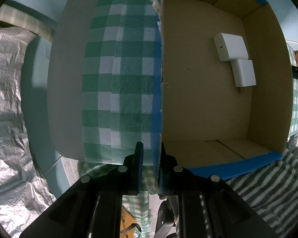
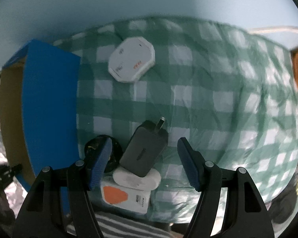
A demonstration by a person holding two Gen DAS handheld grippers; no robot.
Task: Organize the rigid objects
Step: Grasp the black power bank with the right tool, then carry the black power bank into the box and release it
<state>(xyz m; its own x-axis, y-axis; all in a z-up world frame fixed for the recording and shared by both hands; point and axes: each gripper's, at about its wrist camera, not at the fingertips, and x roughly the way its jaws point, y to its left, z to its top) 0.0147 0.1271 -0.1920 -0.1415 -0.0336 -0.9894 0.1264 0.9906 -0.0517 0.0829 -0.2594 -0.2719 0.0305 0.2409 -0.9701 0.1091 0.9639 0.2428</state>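
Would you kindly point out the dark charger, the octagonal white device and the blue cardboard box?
dark charger [image 2: 144,152], right wrist view, middle of its top face.
octagonal white device [image 2: 131,59], right wrist view, centre of its top.
blue cardboard box [image 2: 49,103], right wrist view, outer blue wall.

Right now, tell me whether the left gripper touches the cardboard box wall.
Touching. The left wrist view shows the left gripper clamped shut on the cardboard box wall.

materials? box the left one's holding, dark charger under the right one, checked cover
Box: corrugated cardboard, matte brown inside, blue printed outside; the torn wall edge shows frayed paper fibre. Dark charger: looks like moulded plastic, smooth satin grey shell, with metal prongs at its far end. Checked cover: thin, creased green-and-white sheet with slight sheen, likely plastic or coated fabric; cannot tell which.
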